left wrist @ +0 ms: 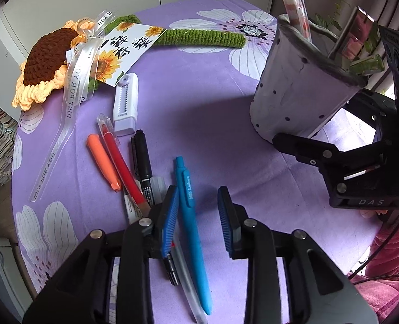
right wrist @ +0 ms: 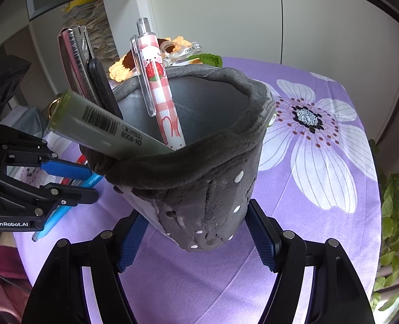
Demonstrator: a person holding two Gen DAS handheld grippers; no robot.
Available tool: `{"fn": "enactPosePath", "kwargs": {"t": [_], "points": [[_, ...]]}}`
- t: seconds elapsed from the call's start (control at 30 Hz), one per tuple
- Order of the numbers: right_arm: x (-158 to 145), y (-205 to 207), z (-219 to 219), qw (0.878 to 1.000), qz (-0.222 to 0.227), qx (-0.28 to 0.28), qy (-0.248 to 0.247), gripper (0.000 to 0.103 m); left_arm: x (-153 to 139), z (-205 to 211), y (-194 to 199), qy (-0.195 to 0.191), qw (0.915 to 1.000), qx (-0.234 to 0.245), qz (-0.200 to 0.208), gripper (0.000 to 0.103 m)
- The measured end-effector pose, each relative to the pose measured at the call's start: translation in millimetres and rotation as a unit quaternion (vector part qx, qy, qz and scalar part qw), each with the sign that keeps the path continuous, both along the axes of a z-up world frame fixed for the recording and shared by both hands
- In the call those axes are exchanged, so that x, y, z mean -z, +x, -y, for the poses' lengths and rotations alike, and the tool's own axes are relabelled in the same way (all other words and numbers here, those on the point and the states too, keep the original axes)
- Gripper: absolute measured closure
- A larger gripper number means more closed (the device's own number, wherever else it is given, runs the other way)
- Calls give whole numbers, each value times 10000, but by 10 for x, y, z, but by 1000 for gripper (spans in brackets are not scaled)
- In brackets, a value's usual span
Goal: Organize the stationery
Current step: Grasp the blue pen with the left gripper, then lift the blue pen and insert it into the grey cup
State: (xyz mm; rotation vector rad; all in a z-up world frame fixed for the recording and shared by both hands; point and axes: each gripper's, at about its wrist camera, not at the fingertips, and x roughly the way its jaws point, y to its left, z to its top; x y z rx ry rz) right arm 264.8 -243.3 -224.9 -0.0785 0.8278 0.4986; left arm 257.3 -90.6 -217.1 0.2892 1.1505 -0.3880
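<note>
A blue pen lies on the purple flowered cloth between the blue pads of my left gripper, close to the left pad; the jaws stand open around it. The right wrist view shows that left gripper over the blue pen. My right gripper is shut on the base of a tilted grey felt pen holder. The pen holder contains a pink checked pen, a grey-green marker and a metal ruler.
Beside the blue pen lie an orange highlighter, a red pen, a black marker, a clear pen and a white correction tape. A crochet sunflower lies at the far left. A leafy plant stands off the table's right edge.
</note>
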Motion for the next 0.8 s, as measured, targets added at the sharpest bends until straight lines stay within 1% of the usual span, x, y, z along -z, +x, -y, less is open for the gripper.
{"fn": "enactPosePath", "kwargs": {"t": [0.1,0.2,0.23,0.37,0.4,0.47,0.5,0.63,0.8], "points": [[15,16,9,10000,-24,-2,6,31,29,42,13,-74,9999,69,-96,76],[34,33,5,10000,-42,2,-1,31,46,44,41,-98,9999,34,-121,75],[32,38,1,10000,-40,2,-3,31,47,38,56,-114,9999,7,-126,74],[32,37,2,10000,-42,2,-2,31,51,32,122,-111,9999,-53,-86,75],[31,38,0,10000,-42,2,-1,31,50,32,128,-116,9999,-48,-81,75],[34,37,5,10000,-45,3,0,31,43,28,158,-136,9999,-22,-63,83],[30,37,-1,10000,-44,3,0,31,43,24,176,-145,9999,5,-66,95],[32,37,2,10000,-50,3,1,31,25,41,179,-147,9999,15,-43,95],[34,39,1,10000,-48,4,-2,31,-179,60,60,-159,9992,99,360,95]]}}
